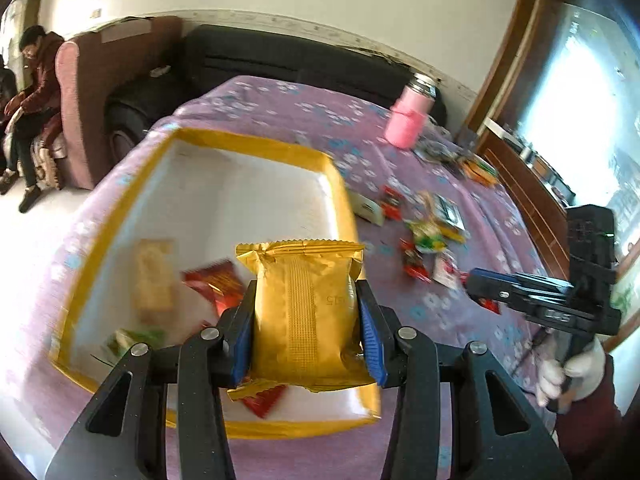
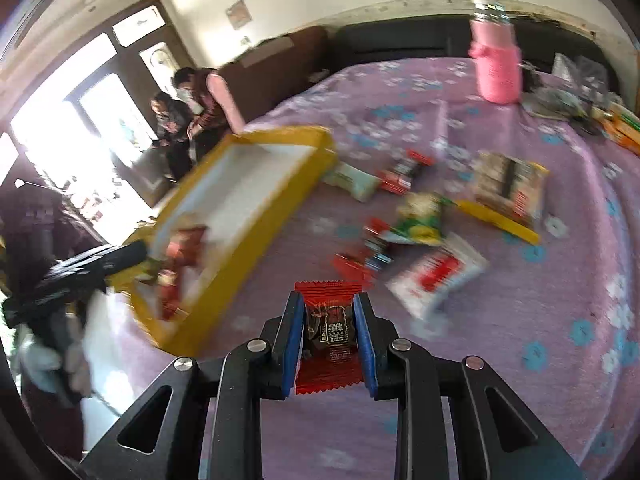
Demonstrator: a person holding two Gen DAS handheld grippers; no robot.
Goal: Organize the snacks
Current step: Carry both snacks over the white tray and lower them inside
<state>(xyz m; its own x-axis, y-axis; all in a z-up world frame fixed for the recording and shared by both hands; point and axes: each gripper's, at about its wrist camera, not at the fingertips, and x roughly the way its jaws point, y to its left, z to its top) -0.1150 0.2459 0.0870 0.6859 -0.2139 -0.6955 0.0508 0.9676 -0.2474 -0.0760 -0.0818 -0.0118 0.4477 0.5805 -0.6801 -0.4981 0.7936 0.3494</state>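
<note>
The left hand-held gripper is clamped on a gold foil snack packet, its blue pads pressed against the packet's two long sides. The packet hangs over the near right part of a yellow-rimmed tray with a white floor. Inside the tray lie a pale biscuit packet, a red wrapper and a green-and-white packet, all toward its near end; another red wrapper shows just below the gold packet.

The right hand-held gripper is clamped on a small red-and-black candy wrapper, held above the purple flowered cloth that covers the bench. In the left wrist view this gripper appears at the right, held in a white-gloved hand.

Loose snacks lie scattered on the cloth to the right of the tray: a white-and-red sachet, a green-and-yellow packet, a pale green packet just beside the tray's far corner, small red wrappers, and a larger brown-and-yellow bag. A pink bottle with a metal cap stands upright at the far side. Two seated people are visible beyond the bench on the left.
</note>
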